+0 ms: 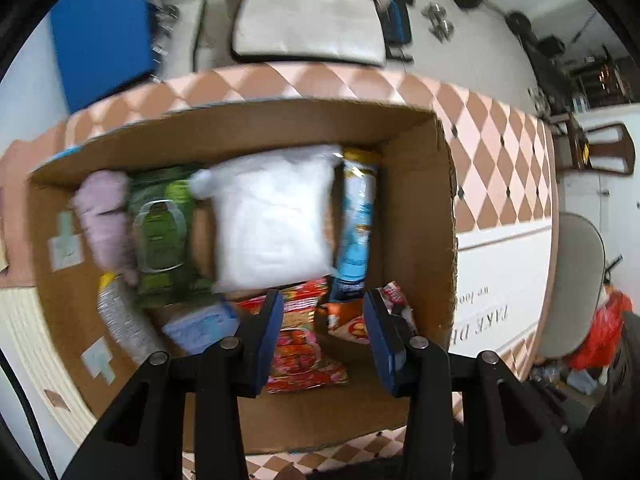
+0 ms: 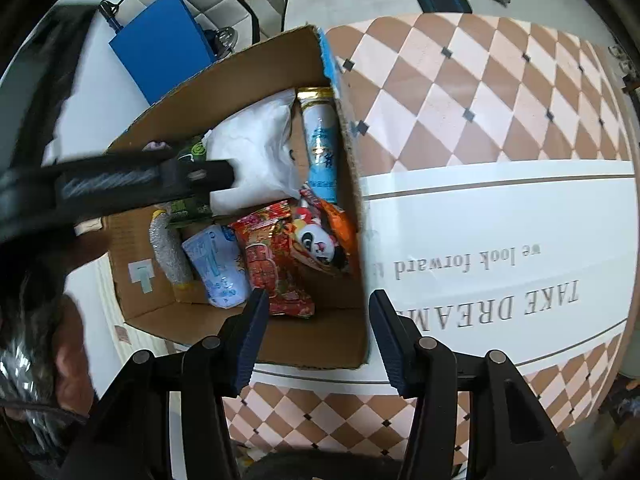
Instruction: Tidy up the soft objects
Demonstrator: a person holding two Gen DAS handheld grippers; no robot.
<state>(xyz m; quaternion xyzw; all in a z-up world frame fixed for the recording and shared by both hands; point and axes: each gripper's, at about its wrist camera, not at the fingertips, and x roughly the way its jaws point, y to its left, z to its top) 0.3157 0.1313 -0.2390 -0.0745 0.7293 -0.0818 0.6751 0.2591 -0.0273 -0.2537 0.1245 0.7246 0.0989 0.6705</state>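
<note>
Left tongs (image 1: 323,300) agape over blurred cardboard box (image 1: 416,216), green packet (image 1: 160,232) smeared.

We read large serif capitals "TAKE DREAM", cut off at the cardboard box (image 2: 362,184), on the white band of the tablecloth (image 2: 500,216); the letters stand upside down in the right wrist view. Above them in that view, also inverted, a smaller line reads "we look forward", its end hidden by the box wall. In the left wrist view the same cloth shows only "TAKE D" and "we loo", beside the box. The packets inside the box carry printing, but we find it too blurred or small to read.
</note>
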